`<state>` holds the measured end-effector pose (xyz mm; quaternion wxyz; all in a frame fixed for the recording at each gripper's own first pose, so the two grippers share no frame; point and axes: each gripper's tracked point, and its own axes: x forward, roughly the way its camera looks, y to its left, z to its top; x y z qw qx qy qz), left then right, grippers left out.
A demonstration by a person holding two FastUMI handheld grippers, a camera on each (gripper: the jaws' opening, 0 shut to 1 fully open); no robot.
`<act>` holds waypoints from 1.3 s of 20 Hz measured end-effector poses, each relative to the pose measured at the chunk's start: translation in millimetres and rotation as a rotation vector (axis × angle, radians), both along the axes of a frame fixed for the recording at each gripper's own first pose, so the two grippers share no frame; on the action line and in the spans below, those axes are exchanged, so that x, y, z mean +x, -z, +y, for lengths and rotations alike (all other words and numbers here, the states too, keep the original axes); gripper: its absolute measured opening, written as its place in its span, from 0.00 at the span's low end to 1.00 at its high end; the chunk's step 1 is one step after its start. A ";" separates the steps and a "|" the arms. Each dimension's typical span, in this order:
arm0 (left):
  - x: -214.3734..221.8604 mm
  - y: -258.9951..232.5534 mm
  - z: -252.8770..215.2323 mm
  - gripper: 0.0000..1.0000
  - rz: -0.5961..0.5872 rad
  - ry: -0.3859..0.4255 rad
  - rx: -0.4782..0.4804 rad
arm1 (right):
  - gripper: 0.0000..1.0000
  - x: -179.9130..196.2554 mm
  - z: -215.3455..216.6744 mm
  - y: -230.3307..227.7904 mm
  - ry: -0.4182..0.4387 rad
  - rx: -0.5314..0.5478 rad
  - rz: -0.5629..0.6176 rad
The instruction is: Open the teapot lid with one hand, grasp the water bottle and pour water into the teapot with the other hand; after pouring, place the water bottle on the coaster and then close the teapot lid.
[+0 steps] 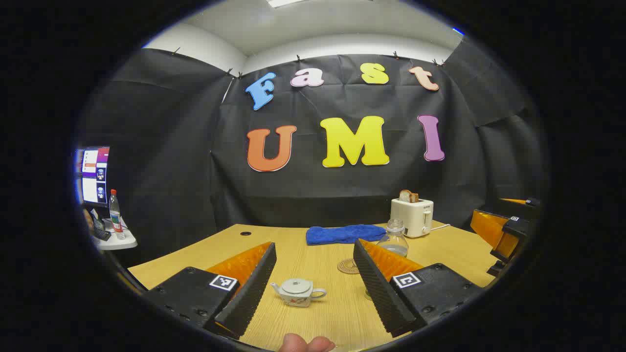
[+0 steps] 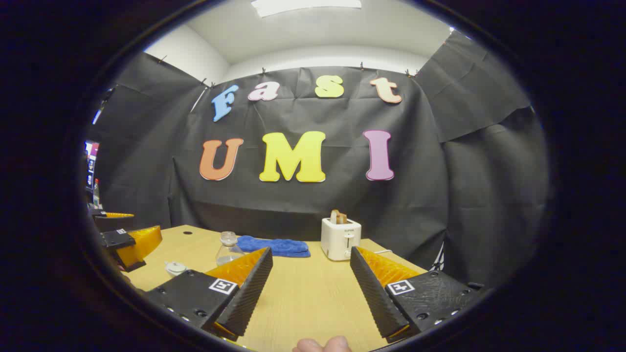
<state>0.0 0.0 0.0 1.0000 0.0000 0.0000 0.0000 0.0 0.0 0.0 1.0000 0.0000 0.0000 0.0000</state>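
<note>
Left tool point(image 1: 315, 278) hangs above the wooden counter point(image 1: 337, 313) with its two fingers spread wide and nothing between them but air; the small white teapot point(image 1: 298, 292) sits right in that gap, lid point(image 1: 296, 284) on, spout to the left and handle to the right in the left gripper view; behind it lies the round coaster point(image 1: 348, 266), and just to the right of the coaster stands the clear water bottle point(image 1: 394, 239), partly hidden by the tool's right finger; a blue cloth point(image 1: 345, 233) lies farther back, with a white toaster point(image 1: 412, 216) beside it holding toast; over to the right gripper view now, and the right tool point(image 2: 311, 281) is also wide open over bare counter, gripping nothing; from there the water bottle is off to the left, the teapot at the far left near the other tool, the toaster straight ahead; fingertips of a hand point(image 2: 325, 344) peek in at the bottom edge
</note>
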 end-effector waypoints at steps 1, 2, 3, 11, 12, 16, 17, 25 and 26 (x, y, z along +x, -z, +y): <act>-0.3 -1.6 -0.8 0.99 -0.005 0.004 -0.005 | 0.97 -0.3 1.7 2.5 -0.004 0.001 0.002; -0.8 -3.1 -0.8 0.99 -0.010 0.003 -0.007 | 0.95 0.2 1.8 3.1 -0.006 0.000 0.005; -1.3 -3.6 -0.6 0.99 -0.009 0.004 -0.005 | 0.95 0.9 2.2 4.1 -0.005 -0.002 0.007; -0.7 -1.6 -0.4 0.99 -0.008 0.010 0.001 | 0.95 1.6 6.6 7.0 -0.018 -0.004 0.015; -0.6 -1.2 -0.3 0.99 -0.007 0.010 -0.001 | 0.95 2.1 7.5 7.1 -0.021 -0.004 0.018; 0.9 0.6 0.1 0.99 -0.001 0.010 -0.001 | 0.95 2.8 10.7 9.6 -0.027 -0.003 0.025; 0.9 1.6 0.1 0.99 0.001 0.011 -0.003 | 0.95 3.8 10.7 10.1 -0.027 -0.003 0.025; 4.8 9.6 0.5 0.99 0.019 0.021 0.007 | 0.95 7.8 12.1 15.7 -0.044 -0.011 0.035; 6.4 11.3 2.7 0.99 0.020 0.014 0.013 | 0.95 8.8 11.0 16.2 -0.046 -0.018 0.036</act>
